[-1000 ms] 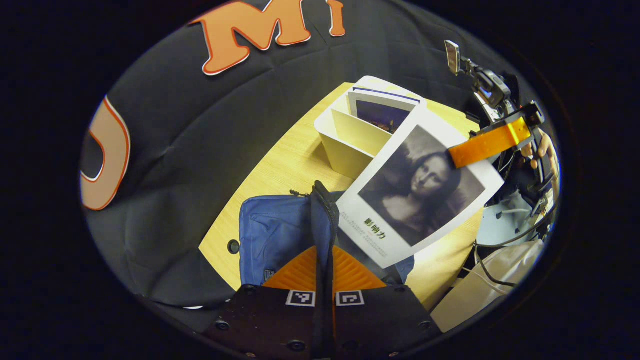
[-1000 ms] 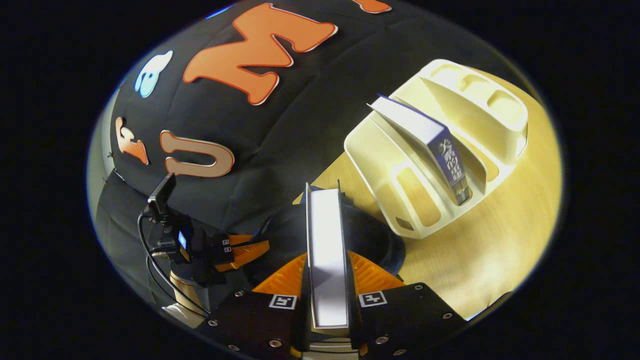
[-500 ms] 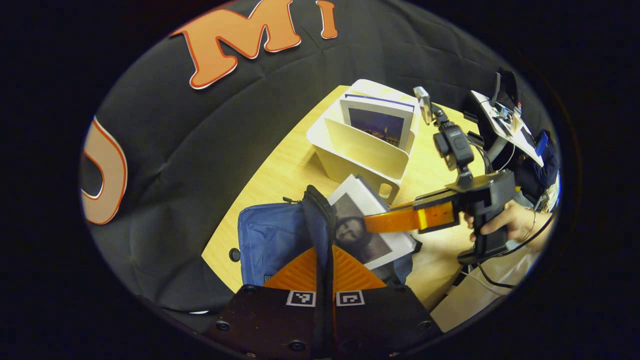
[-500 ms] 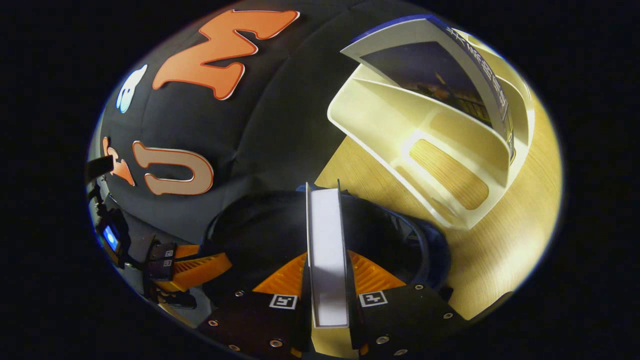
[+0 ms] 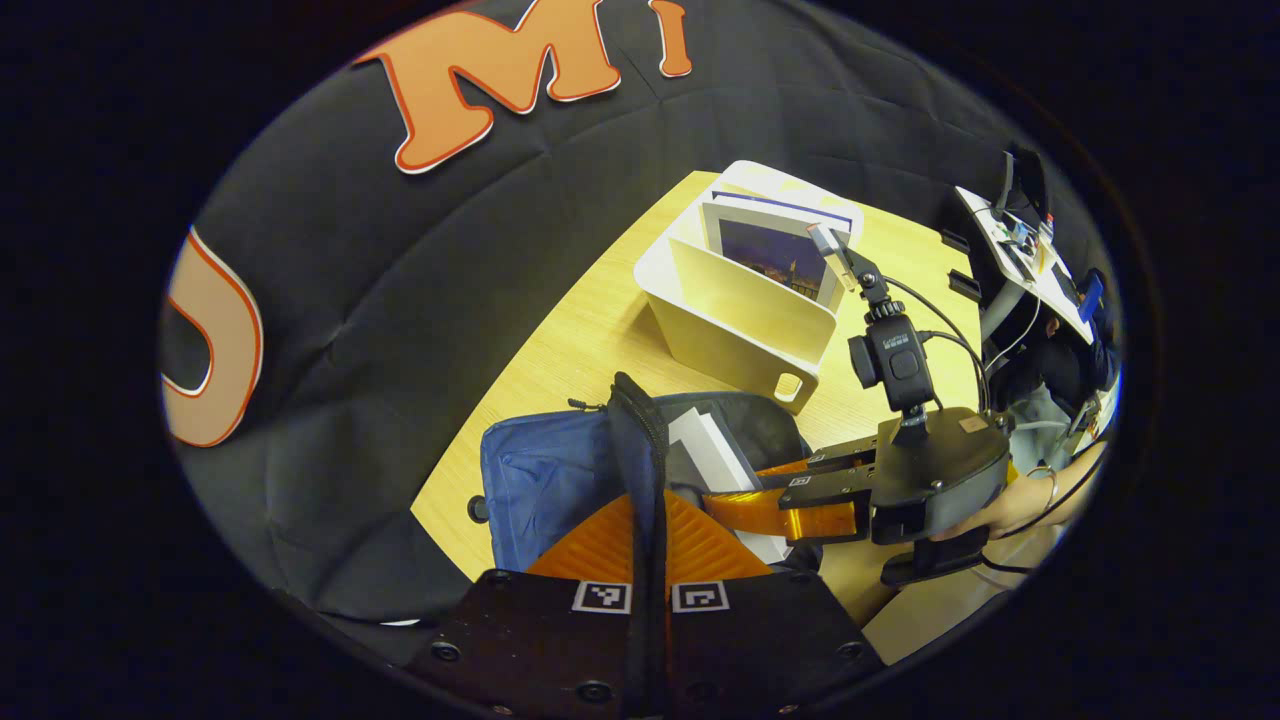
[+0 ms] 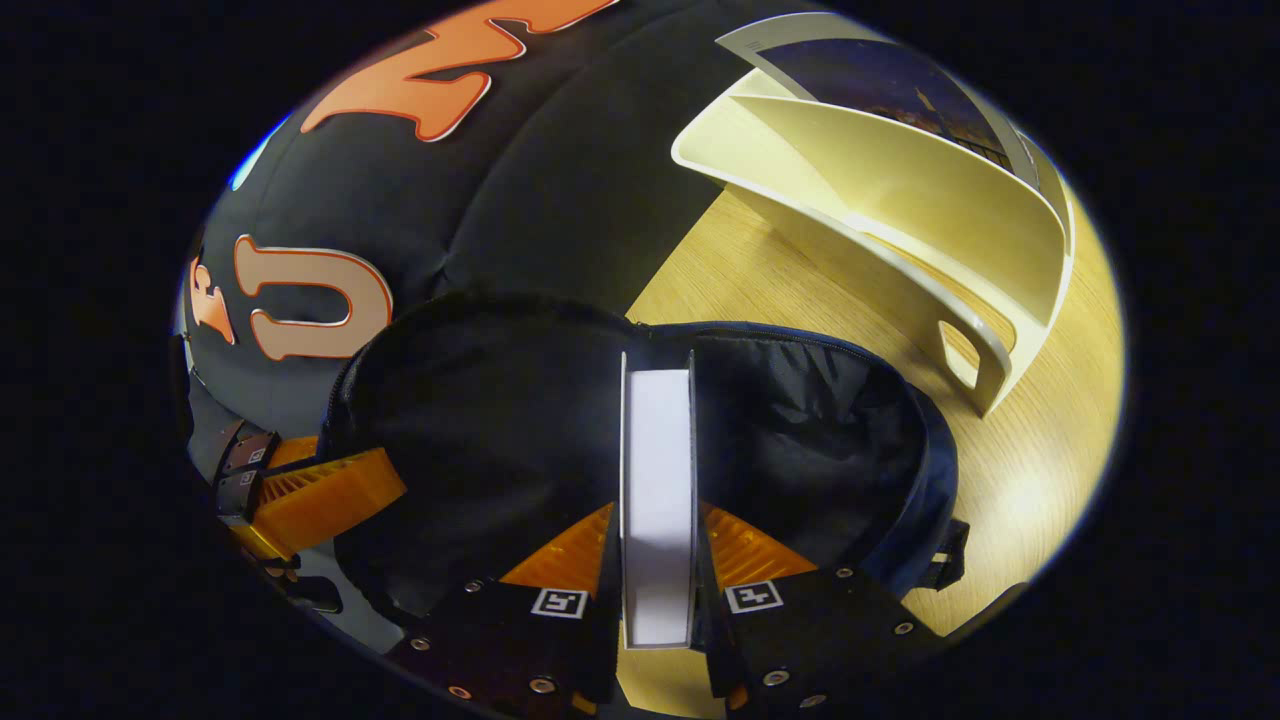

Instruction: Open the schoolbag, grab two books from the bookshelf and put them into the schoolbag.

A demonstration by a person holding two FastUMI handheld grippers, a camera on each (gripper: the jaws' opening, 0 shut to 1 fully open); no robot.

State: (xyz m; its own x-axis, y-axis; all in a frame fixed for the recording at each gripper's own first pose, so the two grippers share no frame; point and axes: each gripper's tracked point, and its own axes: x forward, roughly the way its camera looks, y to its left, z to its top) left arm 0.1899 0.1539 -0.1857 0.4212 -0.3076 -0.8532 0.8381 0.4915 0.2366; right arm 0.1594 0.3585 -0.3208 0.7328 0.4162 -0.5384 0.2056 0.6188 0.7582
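The blue schoolbag point(image 5: 545, 480) lies on the wooden table point(image 5: 590, 320). My left gripper point(image 5: 645, 520) is shut on the raised edge of its opening. In the right gripper view the bag's dark mouth point(image 6: 480, 430) gapes wide. My right gripper point(image 6: 657, 530) is shut on a white-edged book point(image 6: 655, 470), held upright with its far end inside the mouth. In the left gripper view that book point(image 5: 712, 452) slants down into the bag with the right gripper point(image 5: 745, 500) on it. A second book point(image 5: 775, 255) stands in the cream bookshelf point(image 5: 740, 320).
The bookshelf point(image 6: 900, 220), with the second book point(image 6: 890, 90) in it, stands just beyond the bag. A person's hand point(image 5: 1010, 505) holds the right gripper's handle near the table's edge. The left gripper point(image 6: 310, 495) shows beside the bag's mouth. Bare wood point(image 6: 1000, 470) lies right of the bag.
The right gripper has carried the portrait-cover book down from above the bag into its opening. The left gripper has kept its hold on the bag's edge.
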